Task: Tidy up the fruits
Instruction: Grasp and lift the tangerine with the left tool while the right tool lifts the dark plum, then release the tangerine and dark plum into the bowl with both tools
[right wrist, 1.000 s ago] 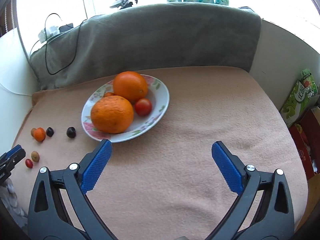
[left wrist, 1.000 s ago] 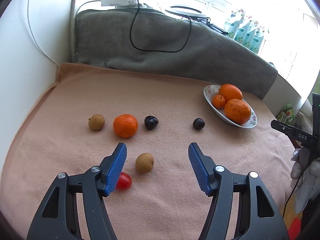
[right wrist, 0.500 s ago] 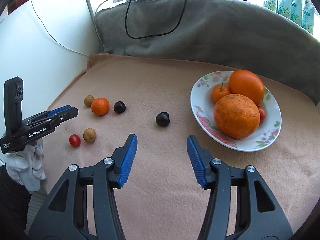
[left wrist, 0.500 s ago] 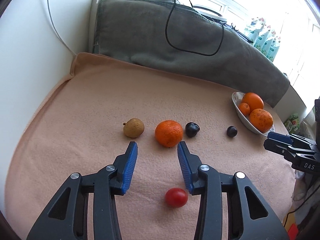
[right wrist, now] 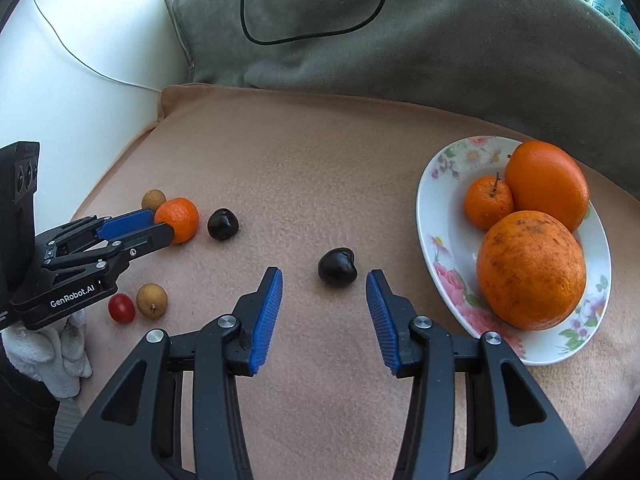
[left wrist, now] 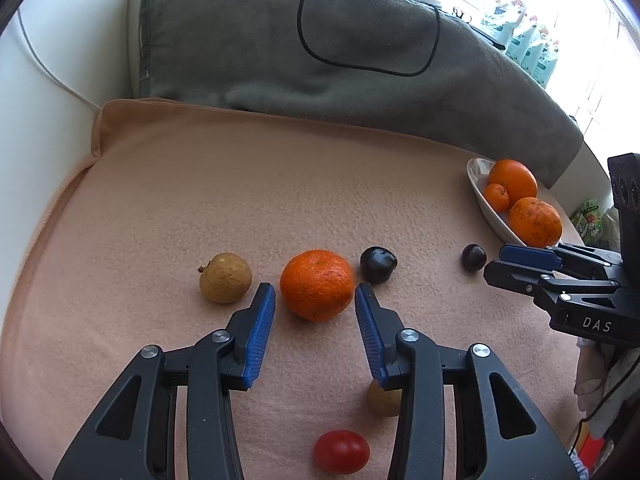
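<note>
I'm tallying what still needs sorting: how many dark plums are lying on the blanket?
2. One plum lies just ahead of the open right gripper, near the plate. The other plum lies beside the tangerine that the open left gripper is reaching for. None seems hidden.

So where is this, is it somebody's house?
Probably a home, by a sunny window. A peach fleece blanket covers the surface, a grey blanket is draped behind it, and oranges sit on a flowered china plate. Household bottles line the windowsill.
</note>
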A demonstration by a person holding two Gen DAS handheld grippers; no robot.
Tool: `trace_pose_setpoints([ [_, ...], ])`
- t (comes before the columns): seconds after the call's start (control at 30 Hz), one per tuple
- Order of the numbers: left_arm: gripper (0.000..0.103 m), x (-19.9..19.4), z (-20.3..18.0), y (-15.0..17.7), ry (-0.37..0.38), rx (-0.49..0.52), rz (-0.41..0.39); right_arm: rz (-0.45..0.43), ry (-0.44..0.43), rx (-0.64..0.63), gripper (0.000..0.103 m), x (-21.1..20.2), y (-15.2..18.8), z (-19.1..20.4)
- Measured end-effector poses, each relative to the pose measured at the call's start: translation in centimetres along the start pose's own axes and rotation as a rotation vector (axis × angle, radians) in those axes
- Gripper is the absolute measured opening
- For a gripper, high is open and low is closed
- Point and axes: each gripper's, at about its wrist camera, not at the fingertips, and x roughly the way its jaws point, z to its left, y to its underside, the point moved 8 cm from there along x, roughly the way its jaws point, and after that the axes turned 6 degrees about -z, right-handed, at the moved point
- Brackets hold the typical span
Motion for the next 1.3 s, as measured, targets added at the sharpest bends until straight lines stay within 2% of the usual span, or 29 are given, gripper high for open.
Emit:
trace_pose_setpoints([
  [0.13,0.04,0.9,-0.3,-0.2,-0.012,0.021,0.022,0.022,0.006,0.002,0.043,1.3,0.1,-0.4],
  [0.33,0.038,0.9,-0.4,-0.7,-0.003,0.014,0.011,0.044,-0.002,0.025,0.024,2.6,0.4,-1.4],
  [0.53,0.037,-0.1,-1.0,-1.3,0.016,0.019,-0.012,0.011,-0.064,0.068,0.023,1.3,0.5,-1.6],
  [0.77,0.037,-1.5,-5.2,-3.8,0.093,0.053,-0.07,-0.081,-0.104,0.097,0.023,-3.2,-0.1,-2.3],
  [1.03,0.037,-0.3,-12.6,-5.6,0.203,0.114,-0.083,-0.14,-0.008,0.089,0.023,-6.8,-0.6,-6.6],
  [1.3,0.037,2.3,-17.0,-6.4,0.239,0.138,-0.063,-0.165,0.09,0.14,0.023,-8.3,-0.9,-12.3],
])
